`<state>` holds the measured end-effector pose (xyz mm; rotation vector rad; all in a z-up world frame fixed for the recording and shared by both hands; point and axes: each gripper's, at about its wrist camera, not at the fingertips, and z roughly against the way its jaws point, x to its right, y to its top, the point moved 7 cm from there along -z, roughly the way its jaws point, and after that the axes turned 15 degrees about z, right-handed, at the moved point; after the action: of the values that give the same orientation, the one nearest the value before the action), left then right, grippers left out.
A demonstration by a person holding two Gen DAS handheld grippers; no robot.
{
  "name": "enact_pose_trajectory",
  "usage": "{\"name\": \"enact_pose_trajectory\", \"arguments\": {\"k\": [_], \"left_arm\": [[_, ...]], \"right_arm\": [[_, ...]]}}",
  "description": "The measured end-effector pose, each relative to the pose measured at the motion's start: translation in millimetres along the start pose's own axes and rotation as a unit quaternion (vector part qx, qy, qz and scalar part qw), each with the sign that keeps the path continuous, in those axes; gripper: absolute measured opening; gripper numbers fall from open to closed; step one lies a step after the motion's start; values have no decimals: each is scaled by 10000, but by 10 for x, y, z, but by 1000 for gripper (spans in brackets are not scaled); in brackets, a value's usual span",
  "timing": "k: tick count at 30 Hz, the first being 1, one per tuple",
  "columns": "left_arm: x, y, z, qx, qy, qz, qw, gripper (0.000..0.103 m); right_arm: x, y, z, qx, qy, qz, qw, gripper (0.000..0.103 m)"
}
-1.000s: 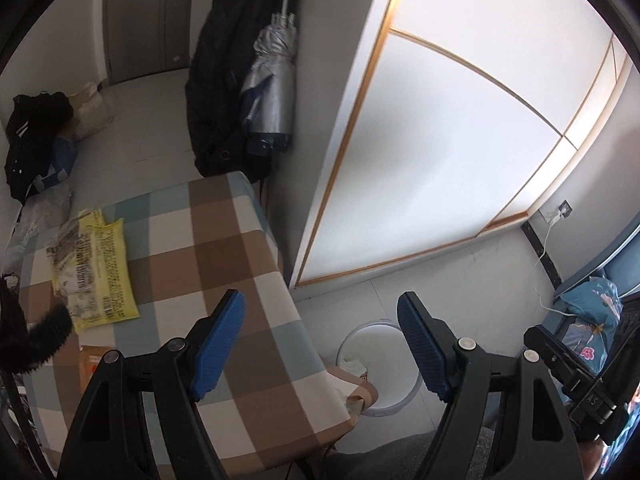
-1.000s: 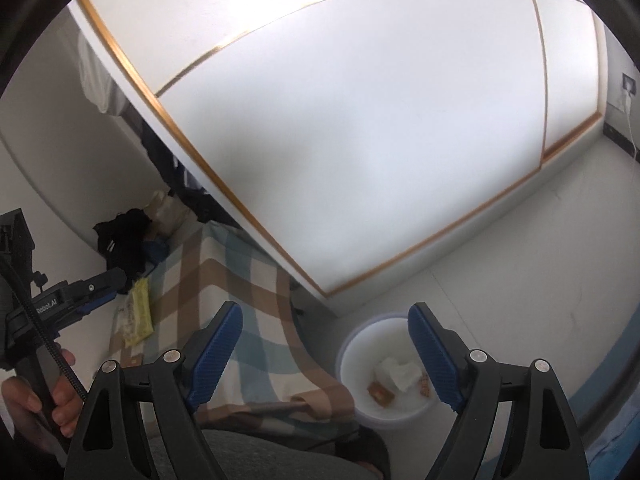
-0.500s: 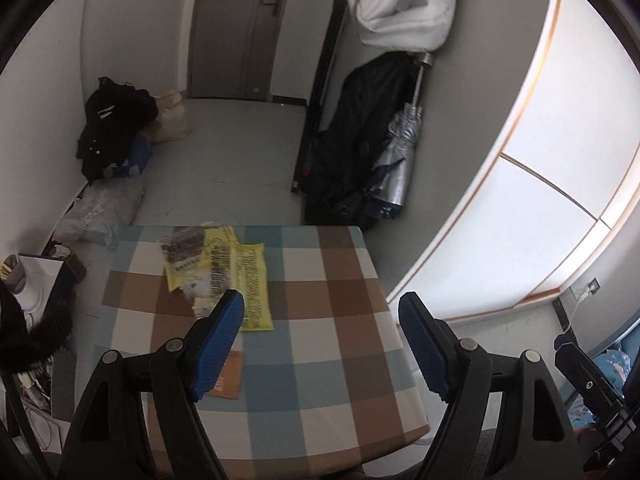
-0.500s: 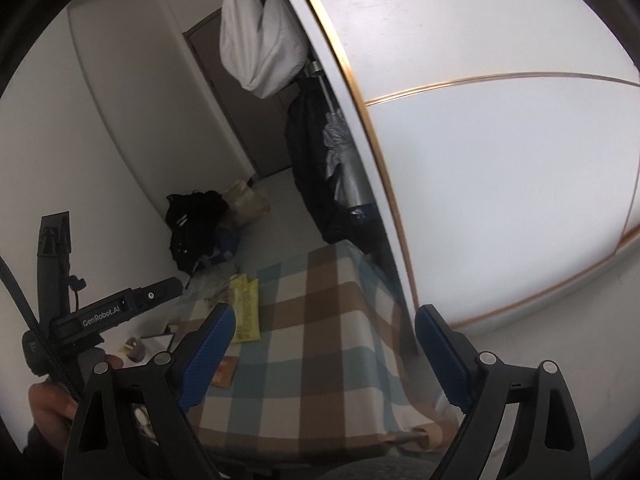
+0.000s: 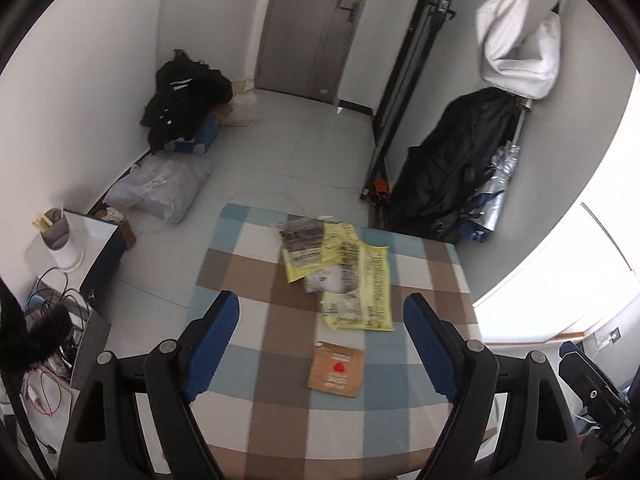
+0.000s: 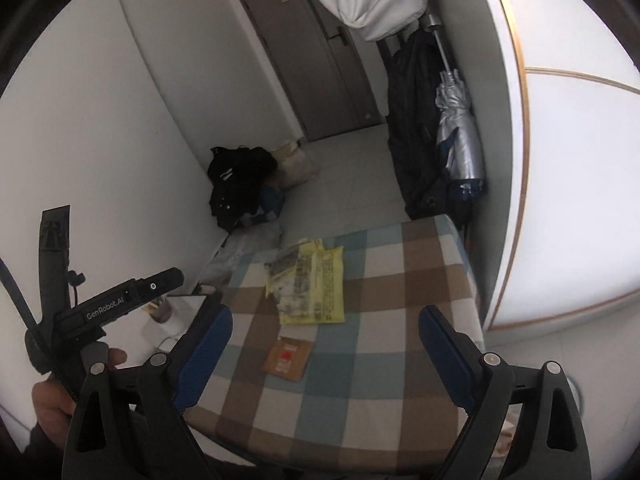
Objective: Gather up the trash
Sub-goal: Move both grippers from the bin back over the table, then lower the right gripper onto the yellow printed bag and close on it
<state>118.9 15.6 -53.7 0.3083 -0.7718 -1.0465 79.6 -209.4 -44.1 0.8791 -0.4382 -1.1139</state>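
Yellow plastic wrappers lie crumpled on the checked tablecloth, toward its far side; they also show in the right wrist view. A small brown paper packet with a red heart lies nearer, also visible in the right wrist view. My left gripper is open and empty, held above the table with the packet between its fingers in view. My right gripper is open and empty, above the table's near edge. The left gripper body shows at the right view's left side.
The small table stands by a white wardrobe. Black coat and silver umbrella hang at right. Bags and black clothes lie on the floor by the door. A side stand with a cup and cables is at left.
Both grippers have swung from the wardrobe and the white floor bin toward the table. The wrappers and brown packet now lie ahead of both. Both stayed open.
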Motion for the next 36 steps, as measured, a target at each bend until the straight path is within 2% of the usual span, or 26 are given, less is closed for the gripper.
{"name": "enact_pose_trajectory", "arguments": {"k": [6, 9, 13, 16, 22, 27, 36], "left_arm": [[-380, 20, -148, 24, 238, 176, 9996, 82], [-503, 15, -246, -111, 327, 233, 9991, 82], [-548, 53, -261, -164, 289, 228, 9992, 83], [-580, 42, -293, -309, 181, 234, 9991, 89], [-671, 102, -323, -271, 296, 344, 9986, 89], [-762, 166, -368, -271, 357, 524, 9976, 89], [-906, 160, -527, -556, 486, 841, 9937, 89]], "right_arm": [[-136, -88, -352, -343, 32, 108, 9993, 95], [-161, -113, -490, -458, 25, 138, 9989, 95], [-180, -136, -705, -666, 38, 132, 9977, 95], [-178, -131, -919, -871, 43, 100, 9961, 95], [-185, -52, -1479, -1331, 92, 424, 9902, 95], [-146, -31, -1982, -1683, 187, 462, 9845, 95], [-106, 16, -2556, -1886, 341, 419, 9806, 95]]}}
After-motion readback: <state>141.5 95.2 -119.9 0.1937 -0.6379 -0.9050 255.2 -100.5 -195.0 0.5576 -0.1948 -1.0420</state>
